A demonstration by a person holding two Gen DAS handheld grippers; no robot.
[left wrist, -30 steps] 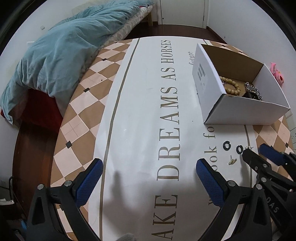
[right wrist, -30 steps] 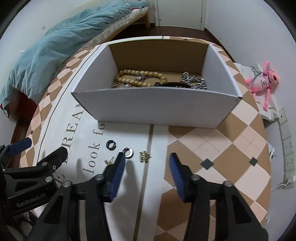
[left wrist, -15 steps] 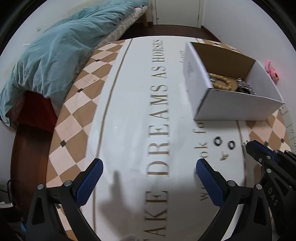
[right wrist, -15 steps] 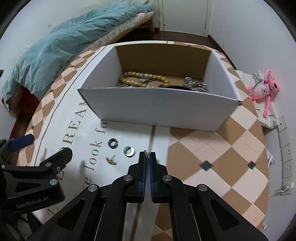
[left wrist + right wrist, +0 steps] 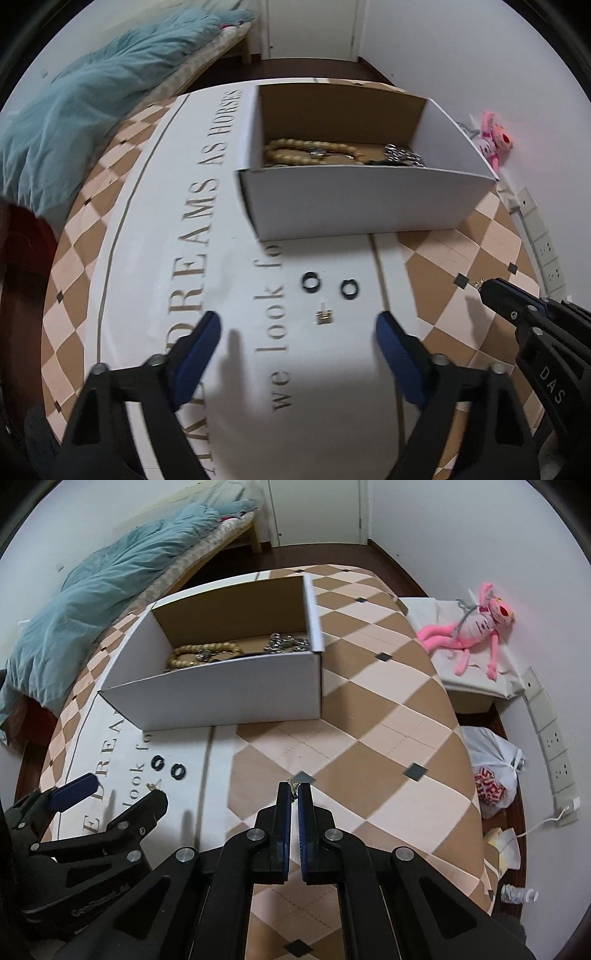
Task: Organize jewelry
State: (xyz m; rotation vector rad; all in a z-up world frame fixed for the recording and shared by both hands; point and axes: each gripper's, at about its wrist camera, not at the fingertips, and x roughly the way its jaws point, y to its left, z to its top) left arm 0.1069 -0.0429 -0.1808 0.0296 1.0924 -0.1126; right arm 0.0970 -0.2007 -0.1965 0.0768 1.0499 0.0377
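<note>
A white cardboard box (image 5: 354, 201) (image 5: 221, 701) stands on the table and holds a wooden bead bracelet (image 5: 310, 149) (image 5: 205, 653) and a silver chain (image 5: 404, 157) (image 5: 286, 643). Two black rings (image 5: 311, 282) (image 5: 349, 288) (image 5: 157, 763) and a small gold earring (image 5: 324, 315) lie in front of it. My left gripper (image 5: 297, 334) is open above the table, just short of the gold earring. My right gripper (image 5: 294, 792) is shut on a small gold earring (image 5: 293, 785) (image 5: 478, 285) and holds it above the table, right of the rings.
The table carries a checkered cloth with a white printed band (image 5: 192, 236). A bed with a teal duvet (image 5: 96, 602) stands at the left. A pink plush toy (image 5: 476, 627), a plastic bag (image 5: 493, 771) and wall sockets (image 5: 554, 738) are at the right.
My right gripper shut on the gold earring by the rings, lifted it and moved right. My left gripper swung right toward the rings and the box, staying open.
</note>
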